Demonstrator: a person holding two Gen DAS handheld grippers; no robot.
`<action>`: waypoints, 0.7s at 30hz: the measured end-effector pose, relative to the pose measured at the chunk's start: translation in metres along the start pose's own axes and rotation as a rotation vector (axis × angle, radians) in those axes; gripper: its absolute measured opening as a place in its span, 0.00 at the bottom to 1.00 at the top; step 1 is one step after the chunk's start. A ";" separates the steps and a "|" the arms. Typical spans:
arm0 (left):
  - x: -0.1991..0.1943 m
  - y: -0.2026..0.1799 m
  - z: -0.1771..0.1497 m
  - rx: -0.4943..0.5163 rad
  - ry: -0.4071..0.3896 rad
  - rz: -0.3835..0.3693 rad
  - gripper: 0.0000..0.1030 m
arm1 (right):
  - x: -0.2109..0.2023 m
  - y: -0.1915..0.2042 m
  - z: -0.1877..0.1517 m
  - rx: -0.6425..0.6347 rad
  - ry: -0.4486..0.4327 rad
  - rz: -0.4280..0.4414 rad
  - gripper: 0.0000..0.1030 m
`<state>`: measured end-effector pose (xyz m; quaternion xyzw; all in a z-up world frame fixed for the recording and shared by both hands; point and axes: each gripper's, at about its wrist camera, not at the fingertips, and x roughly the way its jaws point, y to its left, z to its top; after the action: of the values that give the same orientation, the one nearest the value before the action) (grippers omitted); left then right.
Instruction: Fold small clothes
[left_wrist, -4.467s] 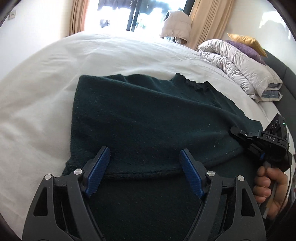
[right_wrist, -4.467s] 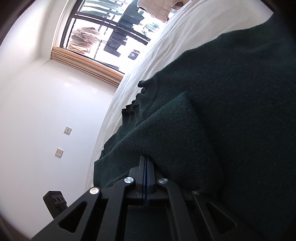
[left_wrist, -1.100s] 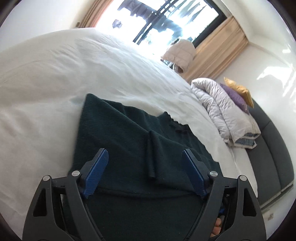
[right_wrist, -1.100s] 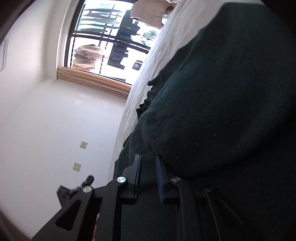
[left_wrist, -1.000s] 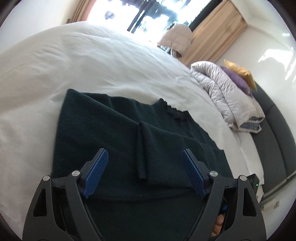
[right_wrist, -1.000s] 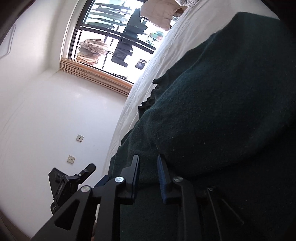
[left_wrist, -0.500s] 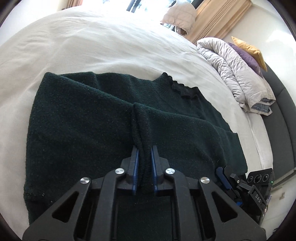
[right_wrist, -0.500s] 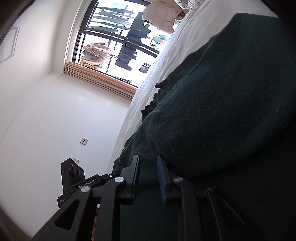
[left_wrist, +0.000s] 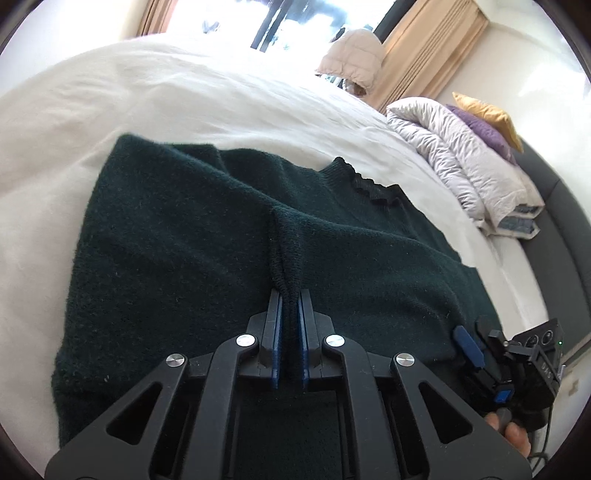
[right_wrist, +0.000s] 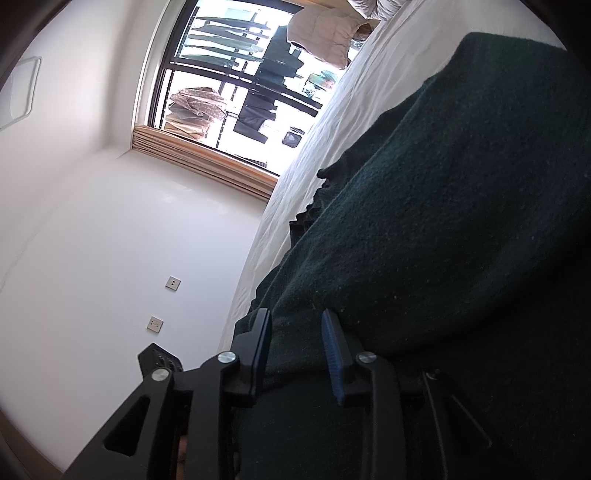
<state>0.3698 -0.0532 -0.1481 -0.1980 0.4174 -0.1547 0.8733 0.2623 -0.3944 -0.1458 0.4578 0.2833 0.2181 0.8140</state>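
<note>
Left gripper (left_wrist: 289, 295) pinches a raised ridge of the dark green knitted sweater (left_wrist: 177, 236), spread across the white bed sheet (left_wrist: 110, 96) toward its near edge, likely to lift a fold. Right gripper (right_wrist: 295, 325) jaws opening, sweater hem between them, letting go. No readable writing; right gripper's label blurred.

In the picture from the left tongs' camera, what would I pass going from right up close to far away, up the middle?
Left tongs, pinched on a ridge of the dark green sweater → sweater's frilled collar → white bed sheet → beige puffy jacket → bright window.
</note>
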 end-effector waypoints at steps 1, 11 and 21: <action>0.000 0.009 -0.001 -0.030 0.001 -0.039 0.09 | -0.005 0.005 0.001 0.003 -0.015 0.011 0.58; 0.002 0.017 -0.005 -0.029 -0.014 -0.067 0.10 | -0.032 -0.045 0.076 0.128 -0.008 -0.228 0.00; 0.000 0.012 -0.005 -0.026 -0.023 -0.070 0.11 | -0.113 -0.077 0.095 0.282 -0.313 -0.268 0.23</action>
<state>0.3673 -0.0440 -0.1566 -0.2257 0.4019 -0.1776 0.8695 0.2481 -0.5604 -0.1429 0.5536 0.2397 -0.0070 0.7975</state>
